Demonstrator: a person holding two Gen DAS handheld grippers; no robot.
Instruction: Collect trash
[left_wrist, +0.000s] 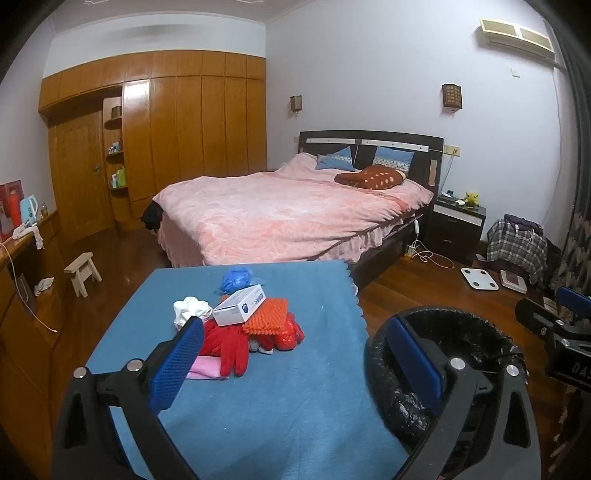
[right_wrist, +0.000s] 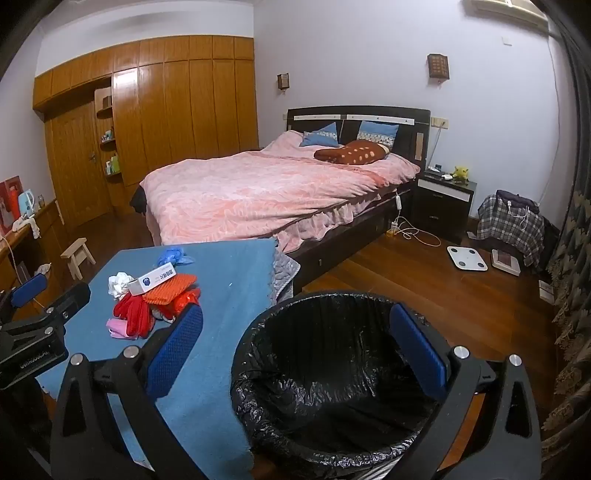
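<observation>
Blue-padded fingers frame both views, spread wide with nothing between them. From its own camera the left gripper (left_wrist: 299, 354) hangs over the near part of a table covered in a blue cloth (left_wrist: 280, 398), one finger above the cloth and the other in front of the bin's rim. The right gripper (right_wrist: 295, 347) hangs over the mouth of a round bin lined with a black bag (right_wrist: 332, 373), which stands on the floor just beside the table's right edge; its jaws are also apart and hold nothing.

Farther along the cloth sits the heap of trash, all bunched together toward the left side of the table. Nearest is a pink folded item (left_wrist: 207, 367), partly under a pair of red gloves (left_wrist: 227, 345). An orange bumpy pad (left_wrist: 266, 316) lies on top of the red things, and a white box with a blue mark (left_wrist: 240, 304) leans across it. A crumpled white wad (left_wrist: 190, 308) sits just left of the box, and a crumpled blue wad (left_wrist: 236, 279) lies behind the heap.

Beyond the table stands a bed with a pink cover (left_wrist: 280, 210), and a wooden wardrobe (left_wrist: 192, 122) lines the far wall. A white scale (right_wrist: 467, 257) lies on the wooden floor to the right.
</observation>
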